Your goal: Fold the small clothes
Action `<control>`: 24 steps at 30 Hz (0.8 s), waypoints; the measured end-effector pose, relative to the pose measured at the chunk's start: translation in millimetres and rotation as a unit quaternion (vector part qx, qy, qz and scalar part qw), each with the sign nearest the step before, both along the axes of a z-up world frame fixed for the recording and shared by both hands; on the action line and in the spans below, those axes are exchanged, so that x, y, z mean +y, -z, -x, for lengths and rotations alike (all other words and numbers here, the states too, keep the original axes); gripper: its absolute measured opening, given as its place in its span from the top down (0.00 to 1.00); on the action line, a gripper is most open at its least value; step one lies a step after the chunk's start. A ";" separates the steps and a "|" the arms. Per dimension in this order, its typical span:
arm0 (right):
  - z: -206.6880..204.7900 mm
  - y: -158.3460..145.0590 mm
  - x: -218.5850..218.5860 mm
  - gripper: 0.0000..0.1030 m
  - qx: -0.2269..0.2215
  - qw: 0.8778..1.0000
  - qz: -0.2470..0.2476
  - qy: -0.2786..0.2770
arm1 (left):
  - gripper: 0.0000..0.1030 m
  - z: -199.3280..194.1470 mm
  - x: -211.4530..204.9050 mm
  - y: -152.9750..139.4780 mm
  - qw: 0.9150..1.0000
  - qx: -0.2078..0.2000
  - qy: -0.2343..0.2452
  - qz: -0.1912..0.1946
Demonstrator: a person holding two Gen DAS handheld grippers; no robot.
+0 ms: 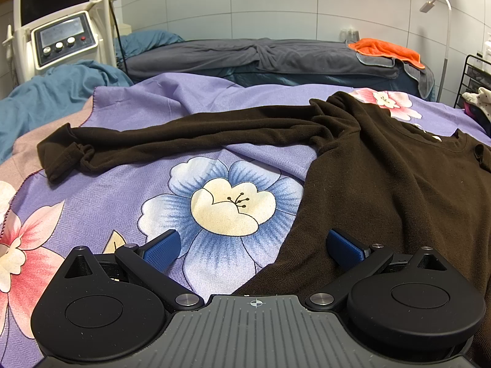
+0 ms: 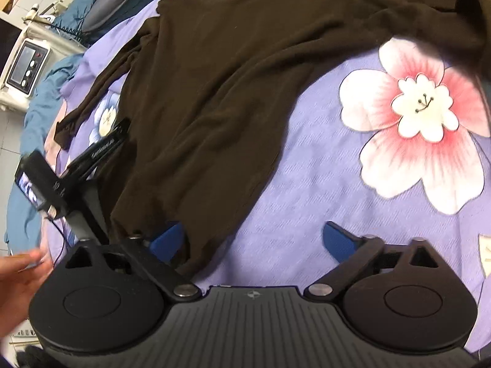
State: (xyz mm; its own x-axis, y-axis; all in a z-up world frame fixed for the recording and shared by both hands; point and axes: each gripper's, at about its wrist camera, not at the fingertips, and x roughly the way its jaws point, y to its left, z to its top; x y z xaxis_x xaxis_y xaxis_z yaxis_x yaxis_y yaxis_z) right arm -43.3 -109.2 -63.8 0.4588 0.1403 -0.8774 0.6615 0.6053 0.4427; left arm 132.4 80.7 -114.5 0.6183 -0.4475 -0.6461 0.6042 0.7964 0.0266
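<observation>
I hold both grippers, left [image 1: 252,250] and right [image 2: 257,240], fingers apart over a brown sweater [image 1: 383,165] on a floral purple bedspread [image 1: 147,184]; grey-covered bed [image 1: 276,55] behind

Dark brown knit sweater [image 1: 383,165]: right side cut by left wrist frame edge; its far sleeve [image 2: 466,6] blurred, cropped in right wrist view.

Probably a beauty treatment room: tiled walls, massage bed [image 1: 276,58], treatment machine [image 1: 61,43].
</observation>
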 end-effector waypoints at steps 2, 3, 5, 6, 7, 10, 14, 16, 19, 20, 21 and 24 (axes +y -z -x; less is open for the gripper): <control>-0.2 -4.7 7.1 0.09 0.004 1.000 0.025 -0.008 | 0.00 0.0 0.0 0.1 1.000 0.000 0.000 0.001; -1.0 -7.0 9.6 0.09 0.006 0.999 0.035 -0.013 | 0.00 -0.2 -0.4 -0.4 1.000 0.001 0.000 0.000; 0.3 -11.0 13.2 0.09 0.007 0.999 0.046 -0.021 | 0.00 0.4 -0.2 0.1 1.000 -0.002 0.000 -0.002; 1.3 -13.0 14.5 0.09 0.008 0.999 0.049 -0.021 | 0.00 0.3 0.1 0.2 1.000 -0.001 0.000 -0.001; 2.2 -14.3 15.3 0.09 0.009 0.998 0.052 -0.019 | 0.00 0.1 0.1 -0.1 1.000 -0.001 0.000 0.000; 0.5 -15.2 19.4 0.09 0.012 0.997 0.068 -0.026 | 0.00 0.2 -5.7 -0.5 1.000 -0.007 -0.002 -0.014; -4.5 -14.3 24.7 0.09 0.006 0.997 0.071 -0.038 | 0.00 -4.3 -2.8 -6.9 1.000 0.014 0.003 -0.012; -9.8 -12.5 26.8 0.09 -0.006 0.997 0.059 -0.043 | 0.00 -4.6 2.4 -23.3 0.998 0.045 -0.003 -0.036; -17.4 -7.3 30.8 0.09 -0.017 0.999 0.022 -0.043 | 0.00 14.4 32.3 -66.2 0.998 0.012 -0.028 -0.054; -20.0 -5.5 33.1 0.09 -0.020 0.999 0.011 -0.043 | 0.00 21.9 46.7 -79.4 0.998 -0.005 -0.030 -0.054; -22.5 -2.8 35.9 0.09 -0.022 0.999 -0.002 -0.044 | 0.00 27.3 60.9 -88.9 0.998 -0.011 -0.031 -0.057; -27.8 2.7 44.2 0.09 -0.010 0.999 -0.031 -0.035 | 0.00 35.1 95.7 -98.9 0.996 0.044 -0.003 -0.074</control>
